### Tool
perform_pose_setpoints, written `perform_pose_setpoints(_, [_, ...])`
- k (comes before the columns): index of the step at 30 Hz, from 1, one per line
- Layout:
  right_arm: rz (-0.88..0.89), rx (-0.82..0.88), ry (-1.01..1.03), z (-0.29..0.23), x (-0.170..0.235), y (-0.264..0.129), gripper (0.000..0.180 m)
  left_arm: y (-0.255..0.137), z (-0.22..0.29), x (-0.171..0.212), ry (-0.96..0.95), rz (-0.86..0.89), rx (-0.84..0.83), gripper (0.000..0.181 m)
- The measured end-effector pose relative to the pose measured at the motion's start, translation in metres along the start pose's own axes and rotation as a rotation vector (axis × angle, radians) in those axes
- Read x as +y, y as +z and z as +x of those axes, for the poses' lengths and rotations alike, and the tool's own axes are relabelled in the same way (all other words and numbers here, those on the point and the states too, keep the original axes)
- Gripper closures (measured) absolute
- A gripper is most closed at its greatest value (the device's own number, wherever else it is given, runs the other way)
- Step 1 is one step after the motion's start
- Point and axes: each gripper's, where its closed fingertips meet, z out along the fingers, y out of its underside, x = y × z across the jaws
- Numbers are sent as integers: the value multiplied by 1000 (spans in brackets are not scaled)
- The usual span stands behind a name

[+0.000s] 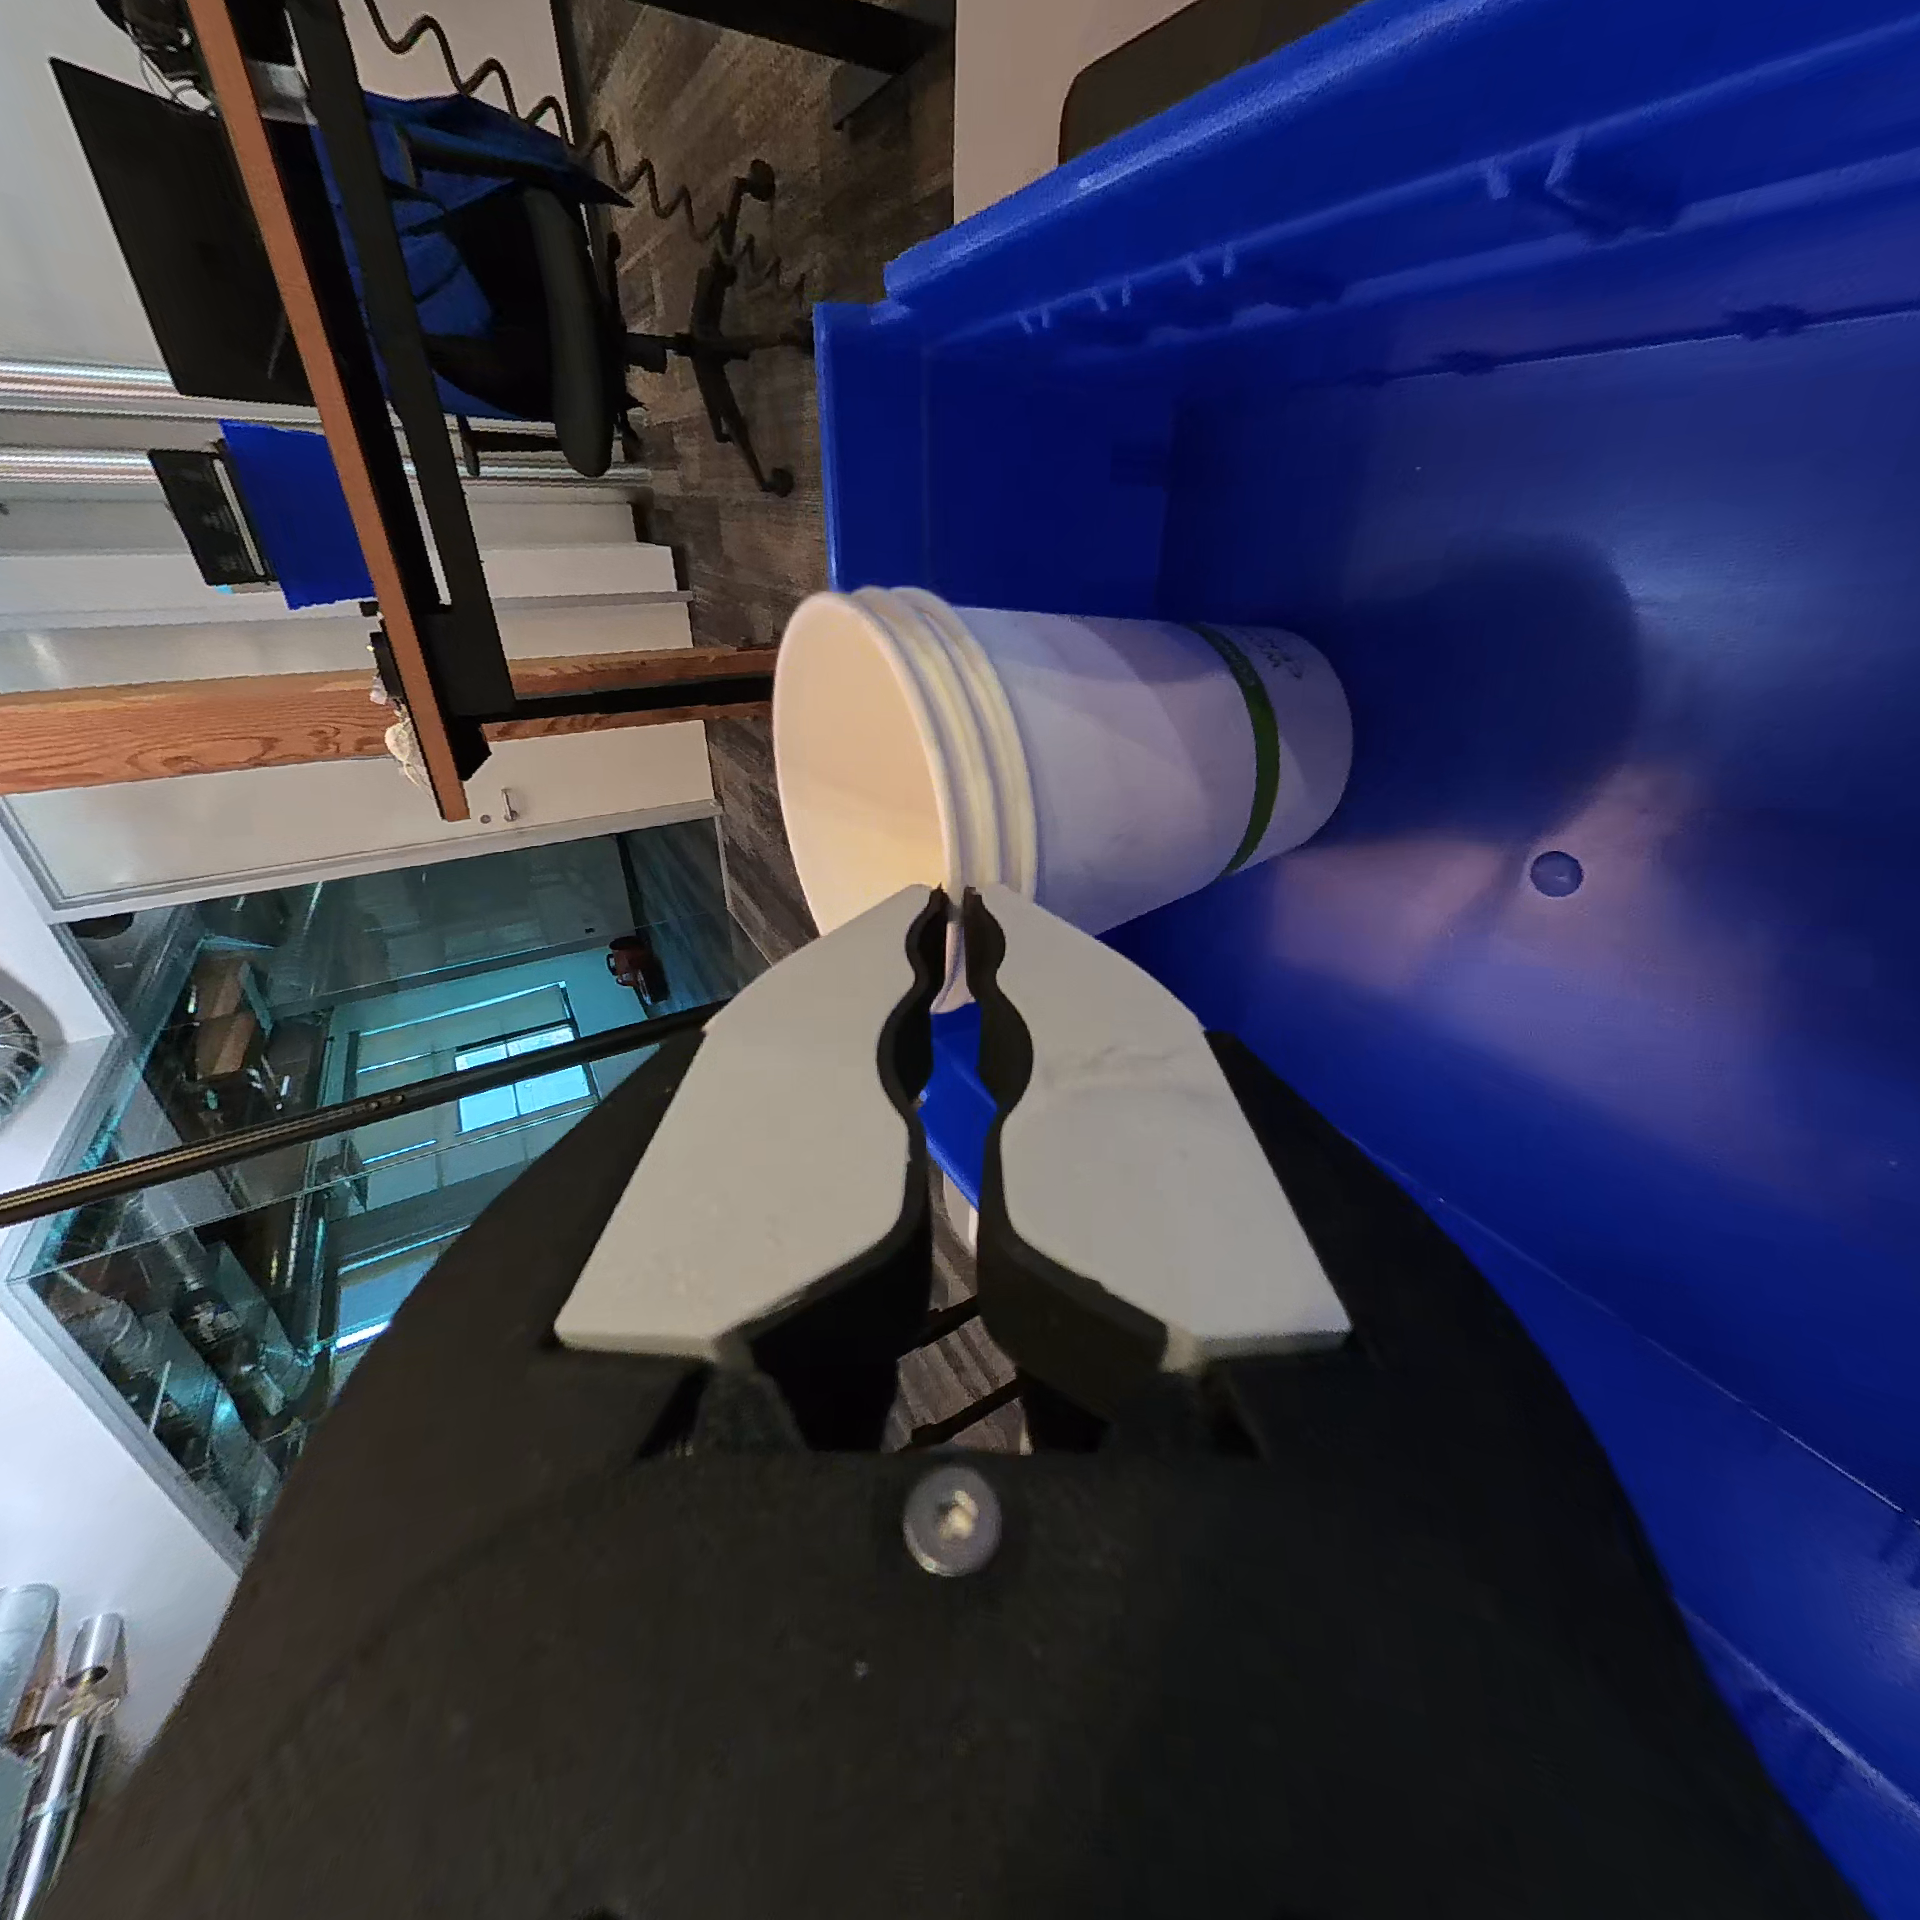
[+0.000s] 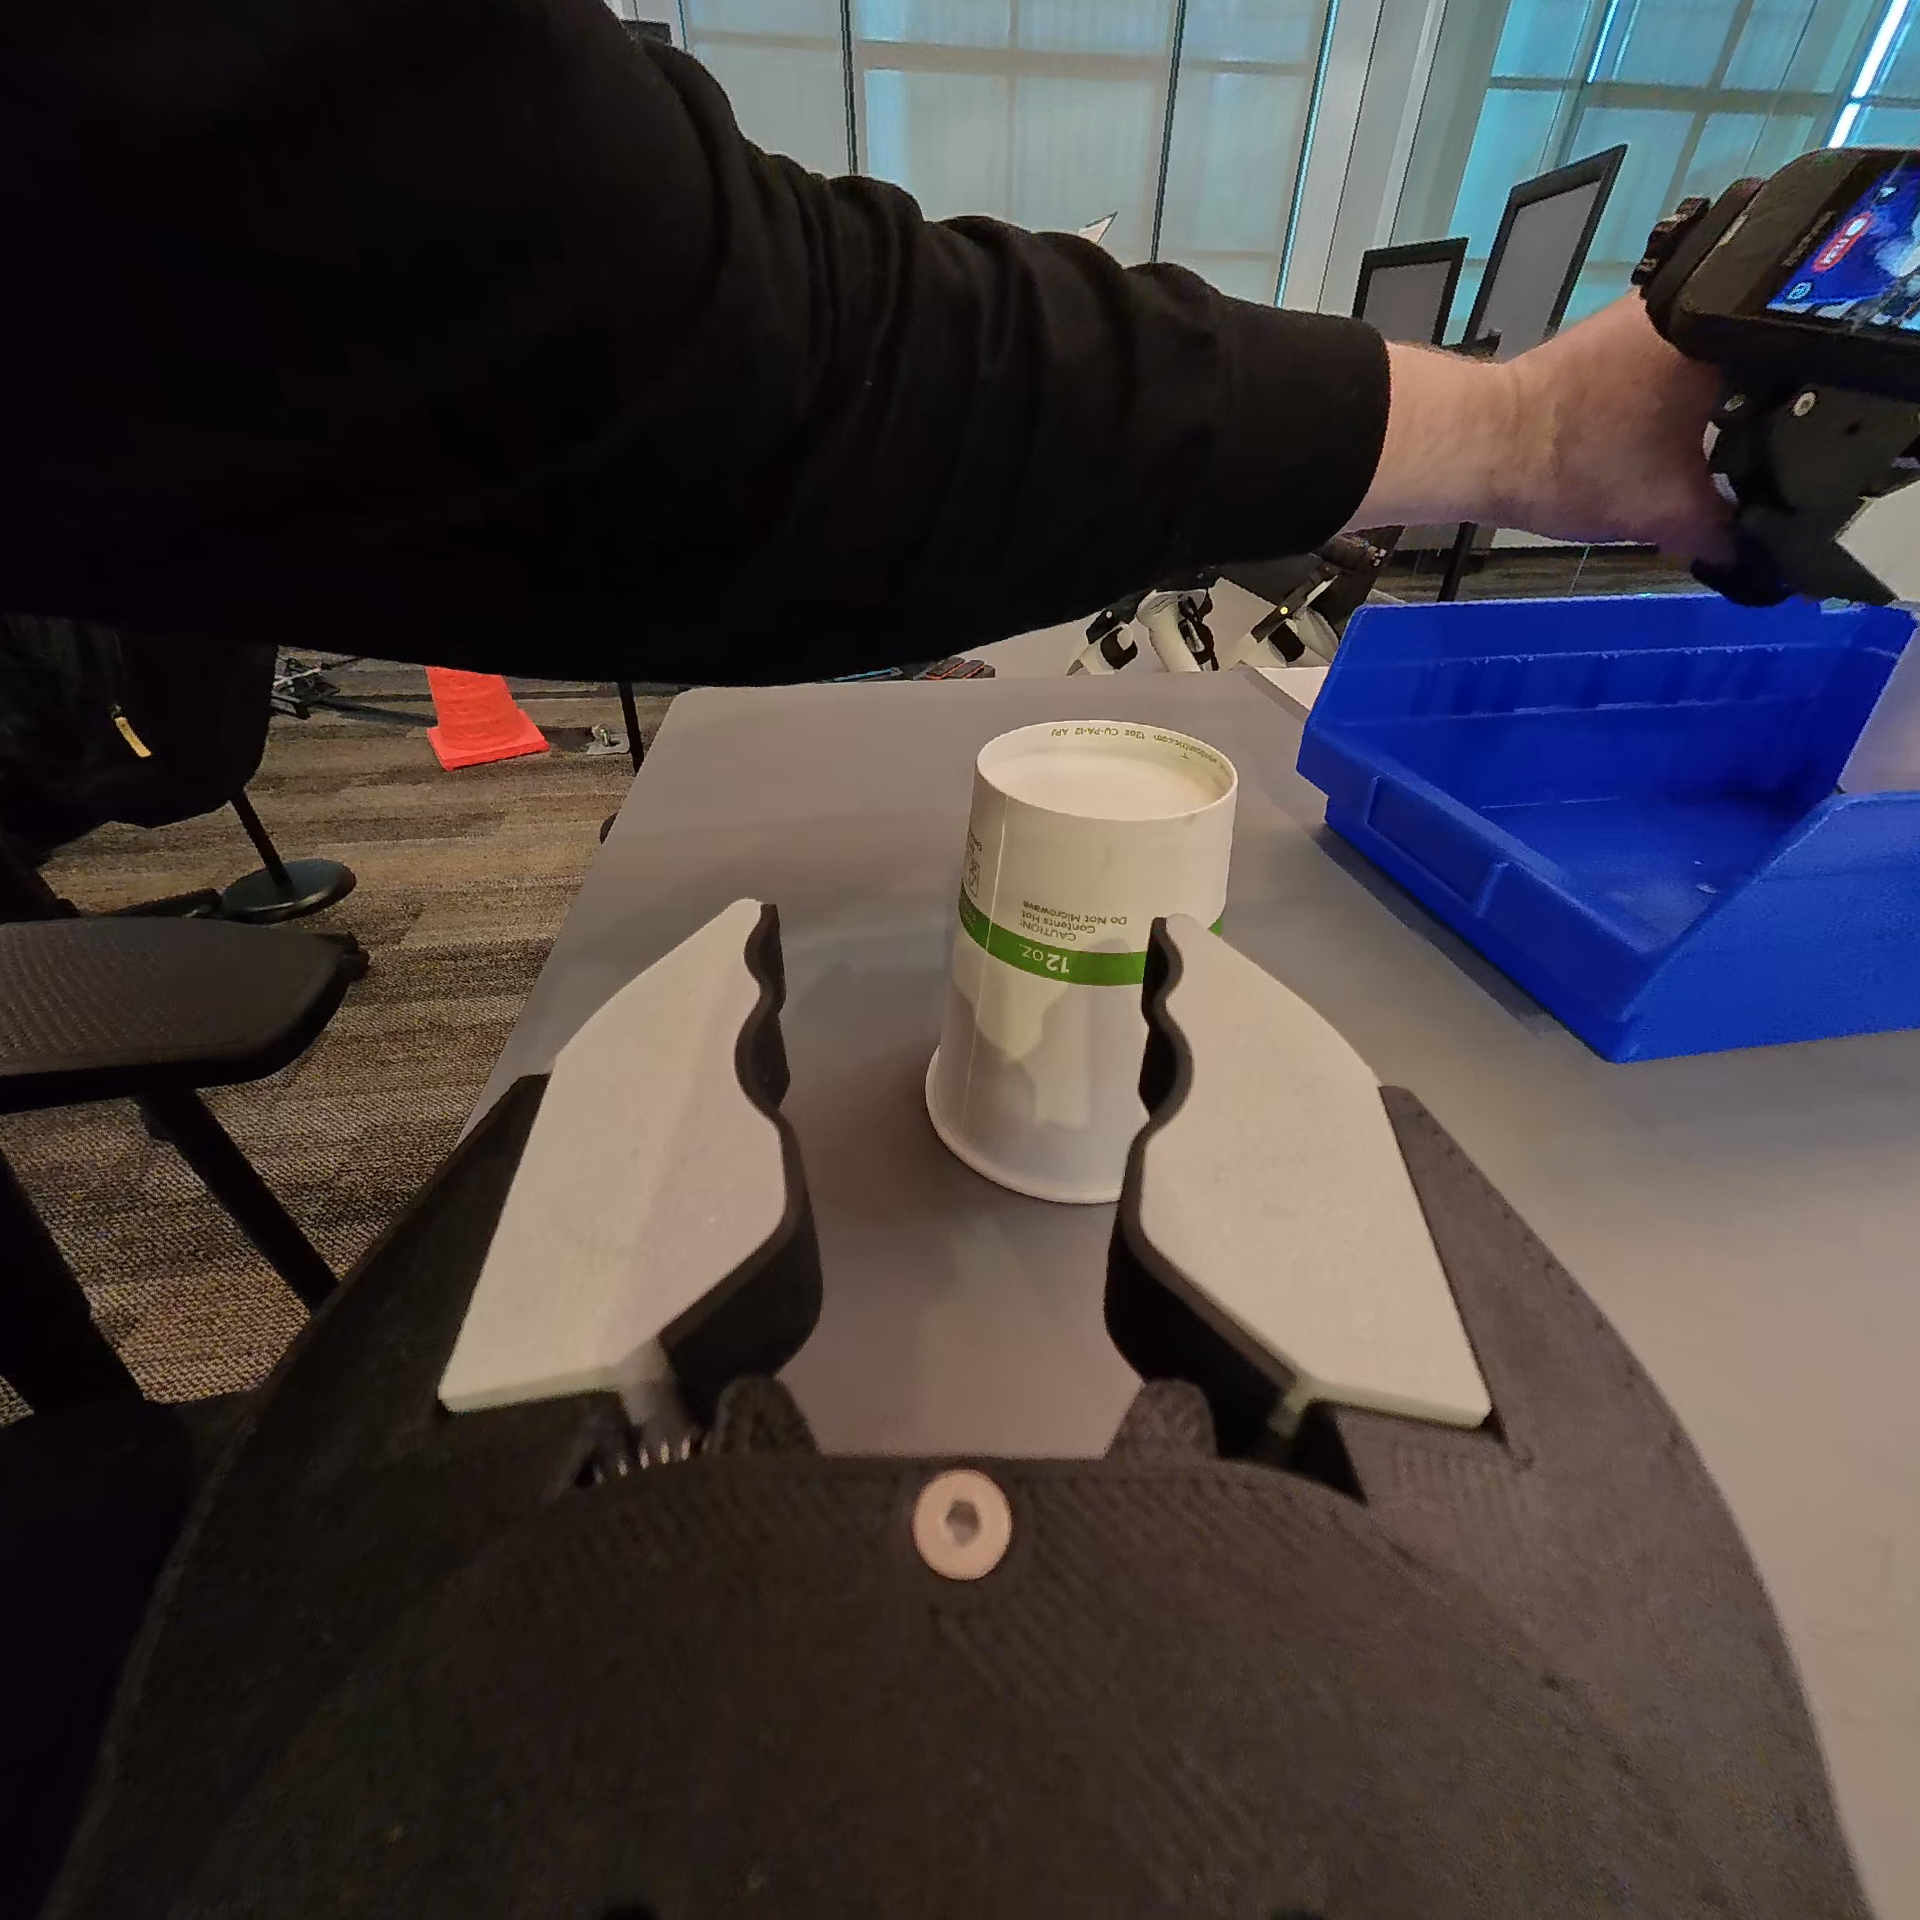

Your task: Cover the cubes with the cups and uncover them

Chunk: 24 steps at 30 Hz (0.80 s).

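Here, stacked paper cups point(image 1: 1091, 758), ribbed blue bin point(image 1: 1455, 520)

Stacked cups point(image 1: 1091, 758): matt white paper, rolled rims. Bin point(image 1: 1558, 623): glossy blue plastic, moulded ribs. Inverted cup point(image 2: 1081, 966), 12 o'clock of right gripper point(image 2: 961, 961): matt paper. Table point(image 2: 1662, 1247): smooth grey satin. Fingers point(image 2: 644, 1143): grainy matt plastic.

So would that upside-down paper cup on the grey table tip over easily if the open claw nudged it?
Probably not easily: the upside-down cup stands on its wider rim. Being thin paper, it likely slides lightly across the smooth table and would dent if the right gripper squeezed hard.
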Motion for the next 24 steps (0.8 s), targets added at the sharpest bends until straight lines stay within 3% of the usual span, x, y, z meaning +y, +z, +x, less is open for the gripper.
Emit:
perform_pose_setpoints(1, [0,0,0,0,0,0,113,-1,-2,0,0,-3,-13,178])
perform_pose_setpoints(14, [-2,0,-7,-1,0,0,113,-22,-36,-7,-31,8,-169,178])
perform_pose_setpoints(24, [-6,1,-19,-2,1,1,113,-60,-68,-15,-30,25,-299,178])
